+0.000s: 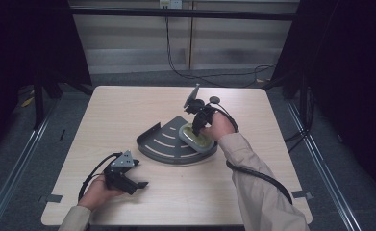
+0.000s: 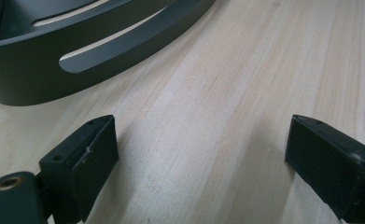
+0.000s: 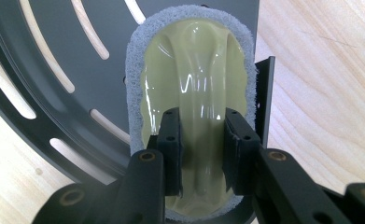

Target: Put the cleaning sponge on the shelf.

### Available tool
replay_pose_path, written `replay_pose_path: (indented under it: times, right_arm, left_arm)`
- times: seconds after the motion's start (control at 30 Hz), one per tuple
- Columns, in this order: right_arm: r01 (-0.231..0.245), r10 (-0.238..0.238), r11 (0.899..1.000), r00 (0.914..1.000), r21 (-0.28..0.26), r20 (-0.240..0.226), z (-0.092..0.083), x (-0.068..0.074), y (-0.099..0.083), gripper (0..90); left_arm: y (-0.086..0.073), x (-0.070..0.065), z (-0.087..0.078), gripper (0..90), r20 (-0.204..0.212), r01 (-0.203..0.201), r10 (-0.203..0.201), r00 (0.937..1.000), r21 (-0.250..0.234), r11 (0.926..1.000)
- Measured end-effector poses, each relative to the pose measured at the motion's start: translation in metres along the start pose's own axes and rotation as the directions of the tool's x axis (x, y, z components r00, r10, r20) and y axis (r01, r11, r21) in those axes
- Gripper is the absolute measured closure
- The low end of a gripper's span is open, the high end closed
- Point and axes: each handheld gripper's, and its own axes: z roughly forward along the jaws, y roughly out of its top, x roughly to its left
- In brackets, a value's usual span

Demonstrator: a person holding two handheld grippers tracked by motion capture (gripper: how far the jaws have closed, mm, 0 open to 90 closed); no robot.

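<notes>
Scrubber held on the corner rack, job looks part-way.

The pale-green scrubber (image 3: 194,88) lies on the dark slotted rack (image 1: 169,142); my right gripper (image 3: 202,154) is clamped on its raised handle ridge, so whether I'm placing or lifting I can't say. My left gripper (image 2: 201,163) rests wide apart, empty, near the rack's rim. The scrubber's underside is hidden.
</notes>
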Motion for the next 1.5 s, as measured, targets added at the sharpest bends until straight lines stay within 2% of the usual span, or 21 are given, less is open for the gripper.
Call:
replay_pose_path:
  times: [0.97,1.5]
  right_arm:
    - [-0.004,0.004,1.0,1.0,0.029,-0.003,0.015,-0.004,-0.004,71.3]
    - [-0.005,0.005,0.999,1.0,0.034,0.0,0.016,-0.004,-0.004,69.1]
  left_arm:
    - [0.0,0.0,0.0,9.0,0.0,0.001,-0.001,1.0,0.0,1.0]
    - [0.0,0.0,0.0,9.0,0.0,0.001,-0.001,1.0,0.0,1.0]
